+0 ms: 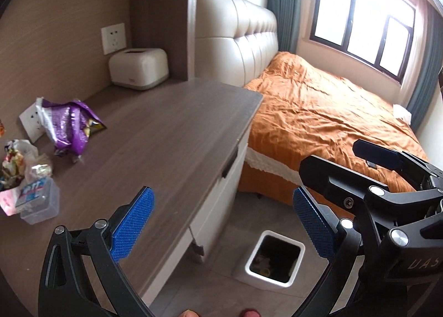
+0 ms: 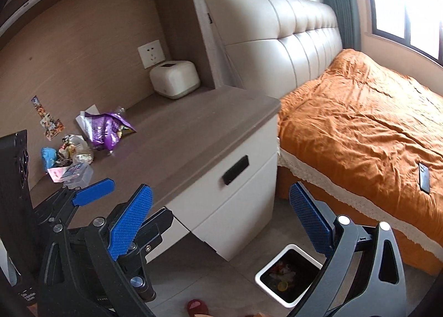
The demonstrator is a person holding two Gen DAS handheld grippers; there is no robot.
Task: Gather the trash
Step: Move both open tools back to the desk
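Observation:
Trash lies at the left of the wooden bedside desk: a purple snack bag, crumpled wrappers and a clear plastic cup. The same purple bag, wrappers and cup show in the right wrist view. A white trash bin with a black liner stands on the floor beside the desk; it also shows in the right wrist view. My left gripper is open and empty above the desk's front edge. My right gripper is open and empty, above the floor by the bin.
A white tissue box sits at the desk's back corner. A bed with an orange cover stands to the right, with a phone on it. The desk has white drawers. Wall sockets are behind the desk.

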